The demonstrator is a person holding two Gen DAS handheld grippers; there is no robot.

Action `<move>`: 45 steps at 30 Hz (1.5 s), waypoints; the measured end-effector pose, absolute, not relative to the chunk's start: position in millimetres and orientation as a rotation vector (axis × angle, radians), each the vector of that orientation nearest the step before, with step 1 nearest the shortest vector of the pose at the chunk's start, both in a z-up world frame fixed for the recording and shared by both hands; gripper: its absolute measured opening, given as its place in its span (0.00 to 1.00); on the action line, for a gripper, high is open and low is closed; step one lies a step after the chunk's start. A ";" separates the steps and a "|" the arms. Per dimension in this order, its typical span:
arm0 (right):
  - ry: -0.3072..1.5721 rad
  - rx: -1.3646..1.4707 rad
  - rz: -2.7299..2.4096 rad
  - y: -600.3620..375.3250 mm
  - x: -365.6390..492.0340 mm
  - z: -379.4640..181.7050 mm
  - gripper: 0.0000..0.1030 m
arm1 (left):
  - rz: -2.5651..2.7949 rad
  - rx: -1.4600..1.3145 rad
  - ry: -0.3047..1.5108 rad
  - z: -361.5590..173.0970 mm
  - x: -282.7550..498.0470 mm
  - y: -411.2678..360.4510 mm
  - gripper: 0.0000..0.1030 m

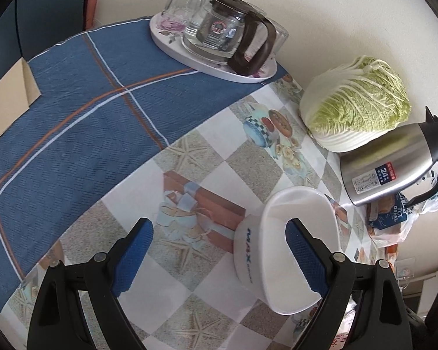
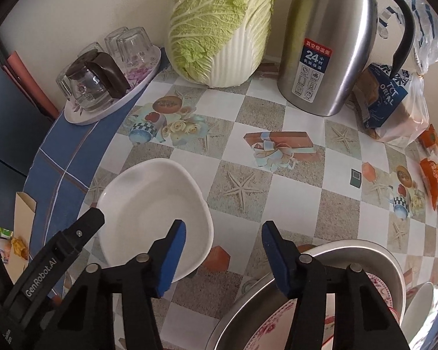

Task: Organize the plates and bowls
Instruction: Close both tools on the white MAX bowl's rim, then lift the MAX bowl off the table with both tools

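left gripper (image 1: 219, 250) comes in with jaws wide; the white bowl (image 1: 289, 250) sits on the checked tablecloth (image 1: 207, 180), its near wall between the 2 pads and 1 pad inside the rim, neither pad clearly pressing; right gripper (image 2: 223, 250) has jaws at a middling gap with nothing between them, hanging over bare cloth between that bowl and the stack of dishes (image 2: 373, 285) at the lower right, a metal basin with a flowered plate inside; risk, as i read it: a pinch on a smooth, sloped wall could let the bowl slip or tip; a careless swing could clip the steel flask (image 2: 327, 46) or the cabbage (image 2: 219, 26) behind
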State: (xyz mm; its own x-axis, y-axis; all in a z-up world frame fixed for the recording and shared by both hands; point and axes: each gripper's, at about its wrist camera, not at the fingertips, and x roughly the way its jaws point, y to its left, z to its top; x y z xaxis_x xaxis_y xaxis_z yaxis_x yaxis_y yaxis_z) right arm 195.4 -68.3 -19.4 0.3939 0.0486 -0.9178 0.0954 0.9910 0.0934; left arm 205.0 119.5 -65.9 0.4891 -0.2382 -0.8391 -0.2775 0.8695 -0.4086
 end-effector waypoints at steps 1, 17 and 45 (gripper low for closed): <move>1.172 0.136 -0.024 -67.0 195.9 -21.4 0.48 | 0.014 -0.541 1.079 -66.7 206.1 117.2 0.87; 1.207 0.087 0.021 -53.4 201.0 -39.6 0.20 | -0.072 -0.548 1.151 -83.2 213.4 97.4 0.45; 1.258 0.124 0.020 -44.3 208.5 -72.4 0.20 | -0.096 -0.607 1.159 -101.7 224.4 97.8 0.22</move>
